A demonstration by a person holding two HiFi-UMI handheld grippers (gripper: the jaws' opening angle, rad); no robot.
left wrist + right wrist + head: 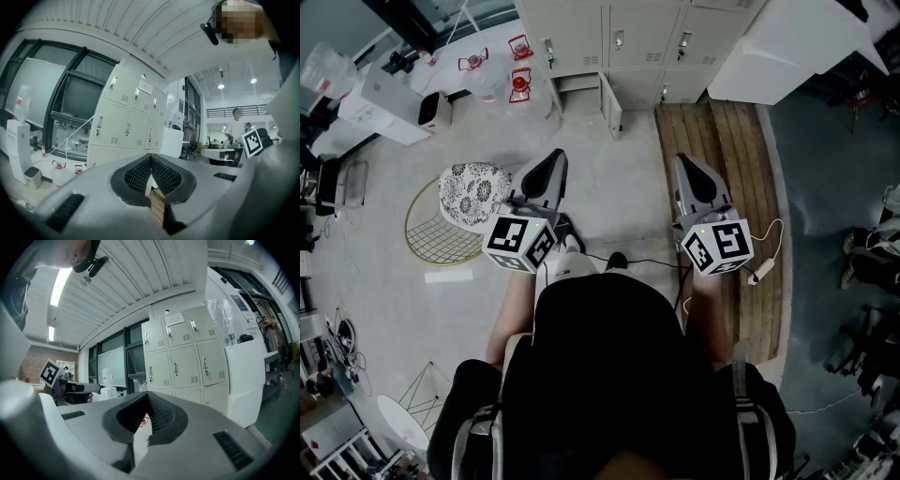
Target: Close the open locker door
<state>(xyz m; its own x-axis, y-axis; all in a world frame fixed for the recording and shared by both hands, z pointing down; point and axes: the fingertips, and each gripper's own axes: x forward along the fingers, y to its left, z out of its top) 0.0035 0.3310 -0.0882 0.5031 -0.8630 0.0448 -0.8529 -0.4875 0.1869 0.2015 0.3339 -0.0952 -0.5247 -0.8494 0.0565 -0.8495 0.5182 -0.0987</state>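
The bank of cream lockers [619, 37] stands along the far wall. One bottom door [610, 105] hangs open and sticks out toward me, beside its open compartment [579, 86]. My left gripper [553, 159] and right gripper [683, 161] are held side by side in front of me, well short of the lockers, both pointing at them. Each is shut with nothing between its jaws. The left gripper view shows the left gripper [151, 159] shut, with the lockers [126, 124] beyond it. In the right gripper view the right gripper [147, 397] is shut too, before the closed upper locker doors [180, 357].
A white cabinet [787, 47] juts out at the top right above a strip of wooden boards [722, 150]. On the left are a patterned stool [473, 192], a gold wire frame [436, 234] and red-capped jugs [520, 82]. A cable and power strip [759, 272] lie at my right.
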